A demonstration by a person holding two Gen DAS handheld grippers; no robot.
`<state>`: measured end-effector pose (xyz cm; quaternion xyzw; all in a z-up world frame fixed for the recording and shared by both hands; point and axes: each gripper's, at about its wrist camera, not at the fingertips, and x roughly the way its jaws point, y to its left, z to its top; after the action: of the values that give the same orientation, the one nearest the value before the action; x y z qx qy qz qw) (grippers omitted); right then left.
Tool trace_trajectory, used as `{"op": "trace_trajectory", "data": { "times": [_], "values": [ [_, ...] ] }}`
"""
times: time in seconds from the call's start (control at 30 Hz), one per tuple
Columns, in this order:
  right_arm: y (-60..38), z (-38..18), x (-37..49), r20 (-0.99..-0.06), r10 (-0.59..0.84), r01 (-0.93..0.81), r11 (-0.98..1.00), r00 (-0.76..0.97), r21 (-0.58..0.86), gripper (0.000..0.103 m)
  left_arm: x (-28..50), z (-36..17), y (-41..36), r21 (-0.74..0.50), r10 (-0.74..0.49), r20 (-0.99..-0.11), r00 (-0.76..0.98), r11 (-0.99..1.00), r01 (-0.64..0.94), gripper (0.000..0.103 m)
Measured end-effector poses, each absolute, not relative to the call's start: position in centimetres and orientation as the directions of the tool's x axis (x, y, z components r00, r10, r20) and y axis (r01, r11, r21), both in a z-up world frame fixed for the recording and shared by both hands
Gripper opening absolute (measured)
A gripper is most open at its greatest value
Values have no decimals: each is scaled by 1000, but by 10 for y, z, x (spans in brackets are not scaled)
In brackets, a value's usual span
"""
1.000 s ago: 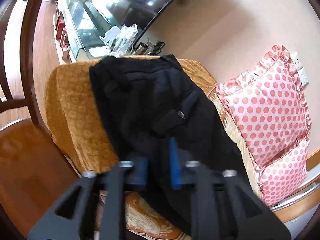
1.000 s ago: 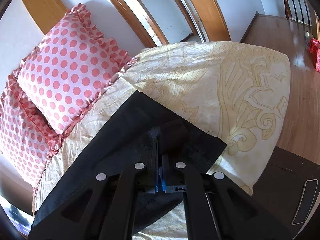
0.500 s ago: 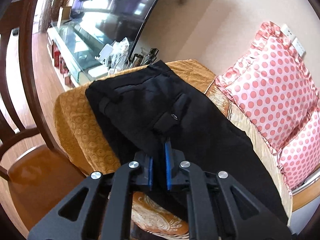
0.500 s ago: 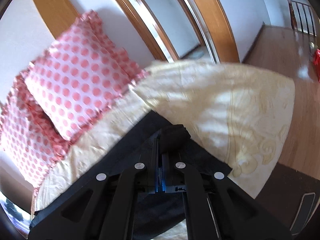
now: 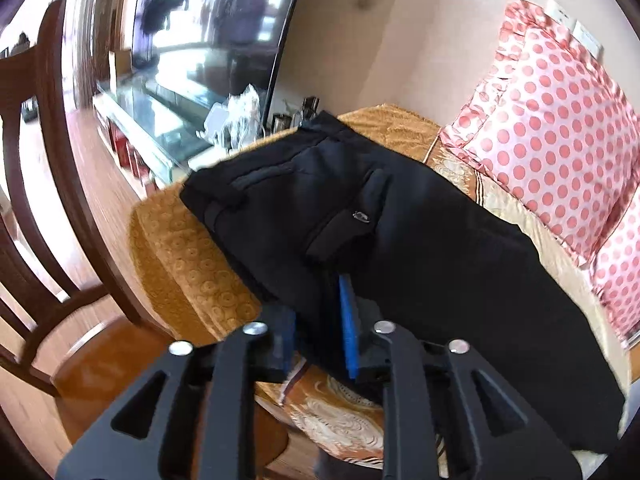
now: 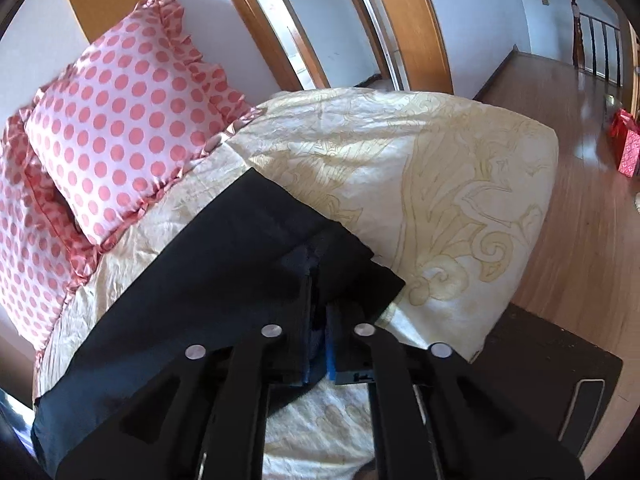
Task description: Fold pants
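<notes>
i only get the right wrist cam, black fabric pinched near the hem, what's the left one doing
Observer: The left gripper is at the near edge of the black pants, fabric between its blue pads, which stand apart.
Operator: which end of the pants is that
Observer: The waist end; a back pocket button shows just ahead of it.
Operator: what's under that end
Observer: An orange patterned cover, unlike the cream sheet under your right gripper.
</notes>
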<state>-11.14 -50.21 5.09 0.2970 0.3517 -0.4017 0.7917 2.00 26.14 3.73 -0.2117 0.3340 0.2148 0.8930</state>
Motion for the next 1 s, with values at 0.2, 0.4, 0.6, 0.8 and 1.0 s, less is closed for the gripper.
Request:
{"op": "trace_trajectory", "data": {
  "times": [0.2, 0.4, 0.6, 0.8, 1.0],
  "values": [
    [-507, 73, -135, -752, -529, 884, 444, 393, 149, 65, 5, 70, 225, -112, 367, -574, 732, 850, -514, 68],
    [-527, 64, -147, -781, -478, 895, 387, 402, 223, 57, 25, 74, 170, -152, 166, -541, 825, 945, -289, 77],
    [-521, 61, -146, -781, -439, 875, 401, 444, 272, 42, 55, 48, 122, -115, 45, -594, 803, 983, -140, 77],
    [-493, 54, -130, -790, -327, 803, 502, 519, 320, 31, 65, 27, 105, -116, 1, -627, 779, 989, -94, 82],
    [-497, 53, -130, -759, -439, 848, 455, 481, 274, 22, 69, 15, 100, -102, 5, -644, 765, 990, -93, 85]
  ]
}}
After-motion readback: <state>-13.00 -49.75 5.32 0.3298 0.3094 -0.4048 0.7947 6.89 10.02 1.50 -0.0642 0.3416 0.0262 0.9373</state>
